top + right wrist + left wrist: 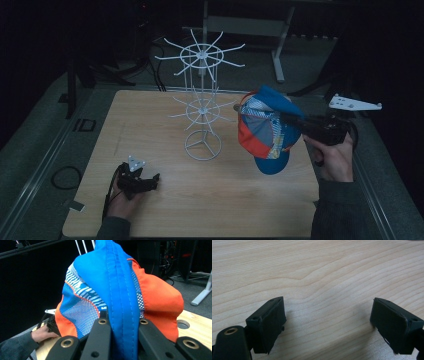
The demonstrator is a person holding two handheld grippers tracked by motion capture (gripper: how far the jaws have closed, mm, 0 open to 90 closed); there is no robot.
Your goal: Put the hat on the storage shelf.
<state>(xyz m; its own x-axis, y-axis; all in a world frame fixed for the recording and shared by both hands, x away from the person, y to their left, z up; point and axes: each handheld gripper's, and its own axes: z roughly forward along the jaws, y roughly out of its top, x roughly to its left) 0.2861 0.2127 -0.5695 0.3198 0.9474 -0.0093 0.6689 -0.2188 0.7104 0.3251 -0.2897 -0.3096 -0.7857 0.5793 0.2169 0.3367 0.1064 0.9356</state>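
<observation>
Right gripper (120, 322) jaws pinched on blue-orange cap (117, 290), held aloft right of centre in high view, beside white wire rack (202, 107). Cap likely light, soft, floppy; grip stitched seam or brim. Left gripper (328, 322) wide, empty, over table (317, 270), lower left.

My high cam sits above my side, looking forward and down over the whole wooden table (210, 200). Left gripper cam points almost straight down, super close to that tabletop (317, 272). Right gripper cam faces level across the table, catching the cap (117, 290) and my left hand (41, 333), both also in the high cam.
</observation>
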